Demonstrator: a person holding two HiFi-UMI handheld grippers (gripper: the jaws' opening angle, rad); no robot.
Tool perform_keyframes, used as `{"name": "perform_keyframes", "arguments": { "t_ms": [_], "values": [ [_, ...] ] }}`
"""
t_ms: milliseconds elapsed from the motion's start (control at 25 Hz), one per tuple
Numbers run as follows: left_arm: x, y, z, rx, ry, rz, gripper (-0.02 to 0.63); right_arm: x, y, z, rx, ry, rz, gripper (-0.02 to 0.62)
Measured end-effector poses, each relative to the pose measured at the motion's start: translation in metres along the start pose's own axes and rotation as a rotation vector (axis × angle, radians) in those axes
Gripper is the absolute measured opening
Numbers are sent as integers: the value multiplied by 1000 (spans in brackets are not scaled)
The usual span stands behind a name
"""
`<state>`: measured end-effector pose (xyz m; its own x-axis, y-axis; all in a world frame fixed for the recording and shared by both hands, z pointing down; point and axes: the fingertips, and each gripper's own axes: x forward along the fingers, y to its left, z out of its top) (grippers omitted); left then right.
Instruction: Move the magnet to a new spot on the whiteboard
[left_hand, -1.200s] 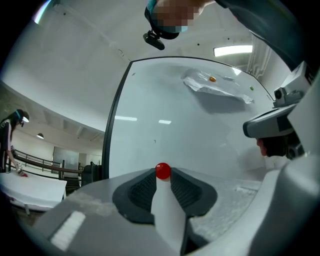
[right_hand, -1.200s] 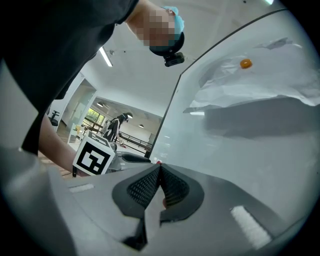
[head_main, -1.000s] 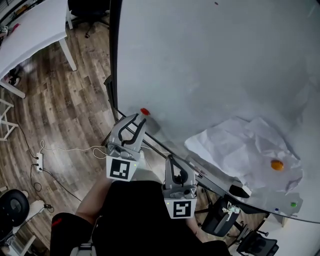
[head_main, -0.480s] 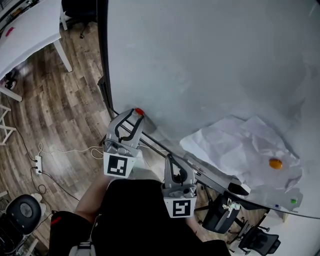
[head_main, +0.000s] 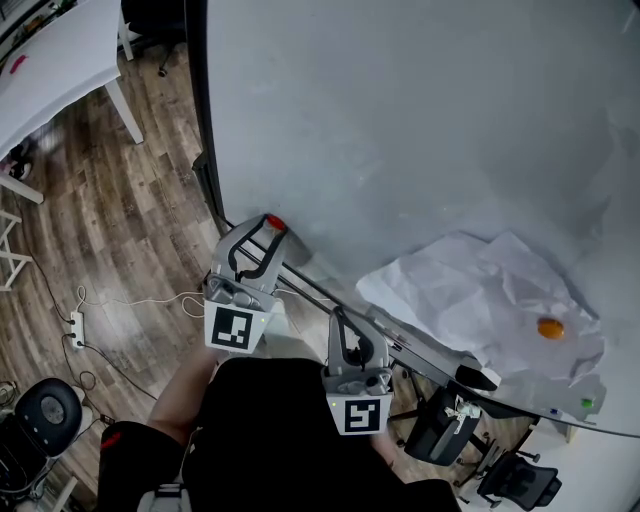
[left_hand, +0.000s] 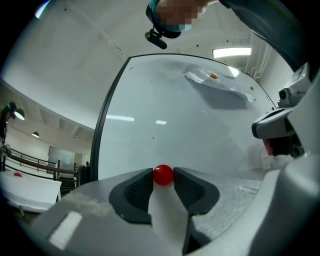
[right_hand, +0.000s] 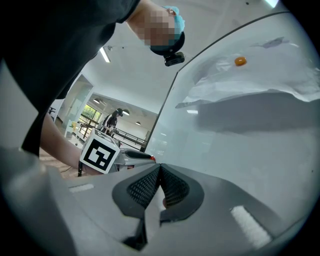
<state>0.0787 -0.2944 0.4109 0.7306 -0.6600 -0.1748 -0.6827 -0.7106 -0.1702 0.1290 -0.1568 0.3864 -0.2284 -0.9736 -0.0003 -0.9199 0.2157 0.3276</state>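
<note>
While your left gripper (head_main: 272, 227) points at the whiteboard (head_main: 420, 130), its jaws have just been opening and now stand spread, with the one red magnet (left_hand: 163, 175) between their tips. The magnet is a small glossy ball. It sits low on the board near the dark left frame. Your right gripper (right_hand: 160, 169) has its ribbed black pads pressed together on nothing. You hold two grippers, each with a cube carrying a black-and-white square marker (head_main: 233, 328). The board is smooth, pale and slightly reflective. One crumpled white paper sheet (head_main: 470, 290) lies against it well to the right, with one round orange piece (head_main: 550, 327) on it. Below is wood-plank floor (head_main: 110, 220).
</note>
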Motion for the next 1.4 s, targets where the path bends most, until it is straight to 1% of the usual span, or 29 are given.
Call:
{"name": "perform_keyframes", "arguments": {
  "t_ms": [680, 960, 1160, 1400],
  "values": [
    [0, 2, 0, -17, 19, 26, 127, -6, 0, -1, 7, 0, -2, 2],
    [0, -1, 5, -8, 9, 25, 127, -11, 0, 2, 2, -9, 0, 2],
    [-7, -4, 10, 11, -4, 27, 127, -16, 1, 4, 3, -16, -4, 2],
    [-21, 0, 8, -13, 17, 50, 127, -20, 5, 9, 0, -26, 4, 2]
  ]
}}
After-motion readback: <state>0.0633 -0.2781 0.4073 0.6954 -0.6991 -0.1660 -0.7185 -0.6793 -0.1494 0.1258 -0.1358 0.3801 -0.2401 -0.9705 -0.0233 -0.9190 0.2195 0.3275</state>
